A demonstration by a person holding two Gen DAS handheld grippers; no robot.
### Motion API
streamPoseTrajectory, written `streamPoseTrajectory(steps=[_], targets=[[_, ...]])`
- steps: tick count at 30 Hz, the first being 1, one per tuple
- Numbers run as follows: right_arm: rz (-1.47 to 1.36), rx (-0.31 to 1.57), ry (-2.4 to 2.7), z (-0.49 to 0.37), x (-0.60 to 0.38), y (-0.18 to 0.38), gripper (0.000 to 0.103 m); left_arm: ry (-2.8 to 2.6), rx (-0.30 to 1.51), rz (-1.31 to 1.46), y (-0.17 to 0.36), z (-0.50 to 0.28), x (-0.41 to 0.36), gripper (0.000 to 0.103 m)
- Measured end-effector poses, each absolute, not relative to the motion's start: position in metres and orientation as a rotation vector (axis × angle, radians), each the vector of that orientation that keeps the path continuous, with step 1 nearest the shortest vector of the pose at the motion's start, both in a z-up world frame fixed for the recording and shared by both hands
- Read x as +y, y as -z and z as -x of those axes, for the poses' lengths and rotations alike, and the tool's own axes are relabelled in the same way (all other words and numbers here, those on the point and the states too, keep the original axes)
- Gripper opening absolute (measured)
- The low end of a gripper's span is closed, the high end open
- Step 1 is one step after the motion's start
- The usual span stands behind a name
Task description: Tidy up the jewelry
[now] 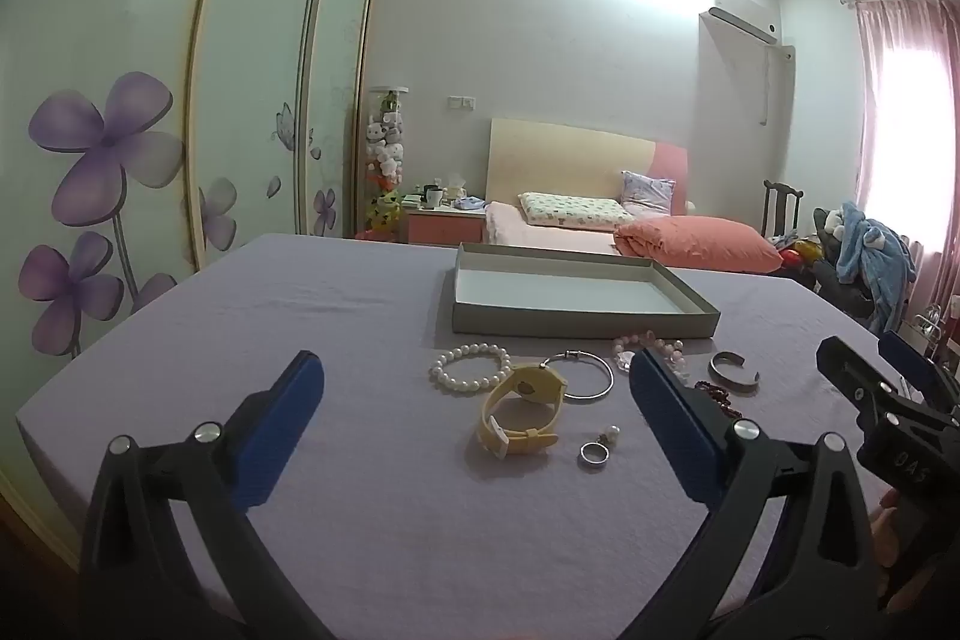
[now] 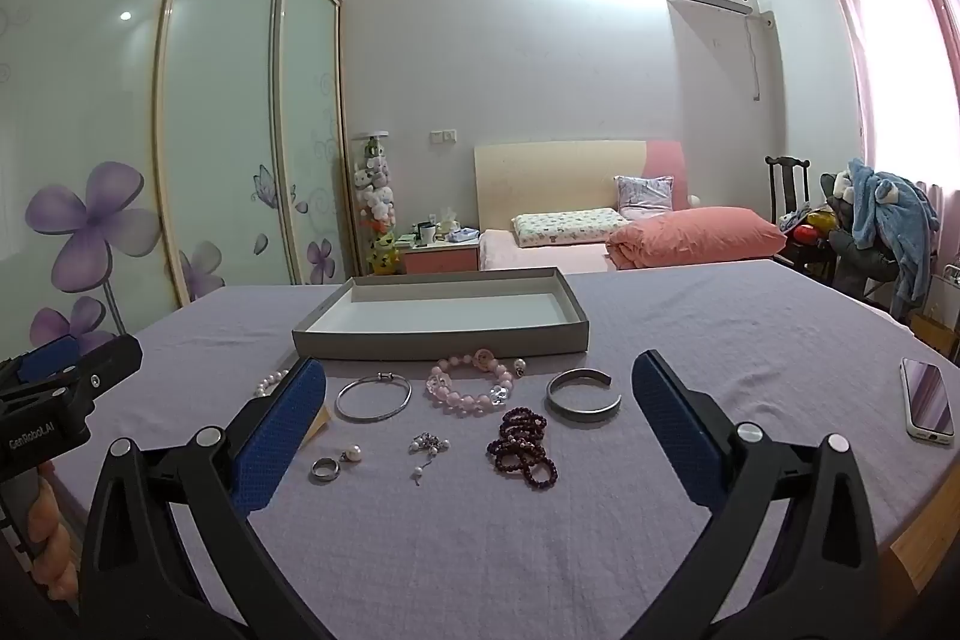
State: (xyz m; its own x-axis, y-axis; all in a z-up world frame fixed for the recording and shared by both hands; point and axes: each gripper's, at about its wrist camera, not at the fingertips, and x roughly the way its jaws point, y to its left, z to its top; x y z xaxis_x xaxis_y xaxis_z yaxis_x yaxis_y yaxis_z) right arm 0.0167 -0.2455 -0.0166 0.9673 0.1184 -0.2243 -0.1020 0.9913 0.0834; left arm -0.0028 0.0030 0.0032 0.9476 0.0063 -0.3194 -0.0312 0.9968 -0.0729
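A lilac-covered table (image 2: pixel 660 316) holds an empty grey tray (image 2: pixel 441 337) at twelve o'clock. Before it lie scattered jewelry: a yellow watch (image 1: pixel 519 415), pearl bracelet (image 1: pixel 469 367), pink bracelet (image 2: pixel 468 382), bangle (image 2: pixel 373 396), cuff (image 2: pixel 582 395), ring (image 2: pixel 324 469). Left gripper (image 1: pixel 477 430) and right gripper (image 2: pixel 480 424) hover, jaws wide apart, holding nothing.
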Motion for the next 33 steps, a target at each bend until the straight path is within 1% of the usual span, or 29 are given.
streamPoseTrajectory(steps=[33], targets=[[-0.073,0.237,-0.112,-0.0189,-0.2452,0.0188,0.101,-0.019,0.328,0.082,0.0007,-0.0024,0.0027,0.099]])
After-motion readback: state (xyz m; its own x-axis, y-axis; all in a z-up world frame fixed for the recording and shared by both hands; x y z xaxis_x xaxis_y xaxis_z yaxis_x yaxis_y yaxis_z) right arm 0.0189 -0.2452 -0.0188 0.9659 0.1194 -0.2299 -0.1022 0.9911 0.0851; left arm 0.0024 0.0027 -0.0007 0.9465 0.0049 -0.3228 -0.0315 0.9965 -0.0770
